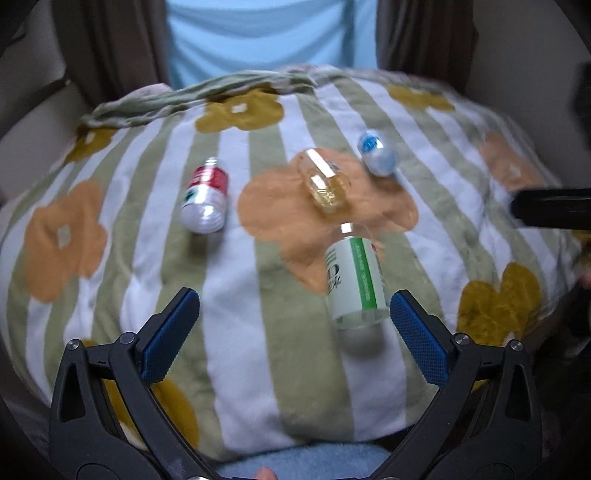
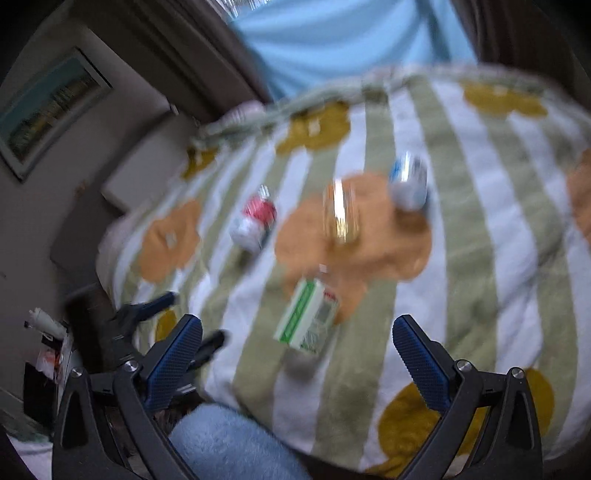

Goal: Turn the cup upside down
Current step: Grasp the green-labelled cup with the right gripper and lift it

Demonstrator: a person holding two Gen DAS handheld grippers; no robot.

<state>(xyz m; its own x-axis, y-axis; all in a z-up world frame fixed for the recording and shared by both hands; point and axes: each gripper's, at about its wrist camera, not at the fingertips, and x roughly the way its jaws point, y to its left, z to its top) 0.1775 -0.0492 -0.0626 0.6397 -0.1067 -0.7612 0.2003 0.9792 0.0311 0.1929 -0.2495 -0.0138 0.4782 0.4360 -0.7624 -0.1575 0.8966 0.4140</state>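
Note:
Several small clear cups with printed labels stand on a striped, flowered cloth (image 1: pixel 258 295). A green-and-white labelled cup (image 1: pixel 354 282) is nearest, just ahead of my left gripper's right finger; it also shows in the right wrist view (image 2: pixel 308 319). A red-labelled cup (image 1: pixel 205 195) (image 2: pixel 255 223), an amber cup (image 1: pixel 325 182) (image 2: pixel 341 214) and a blue-labelled cup (image 1: pixel 376 151) (image 2: pixel 408 181) stand farther back. My left gripper (image 1: pixel 293 334) is open and empty. My right gripper (image 2: pixel 297 363) is open and empty; part of it (image 1: pixel 550 206) shows at the right edge of the left wrist view.
The cloth covers a rounded surface that drops away at the edges. A person in a light blue shirt (image 1: pixel 269 33) sits behind it. The left gripper (image 2: pixel 147 317) shows at lower left in the right wrist view, near a blue-clad knee (image 2: pixel 229 439). Both views are blurred.

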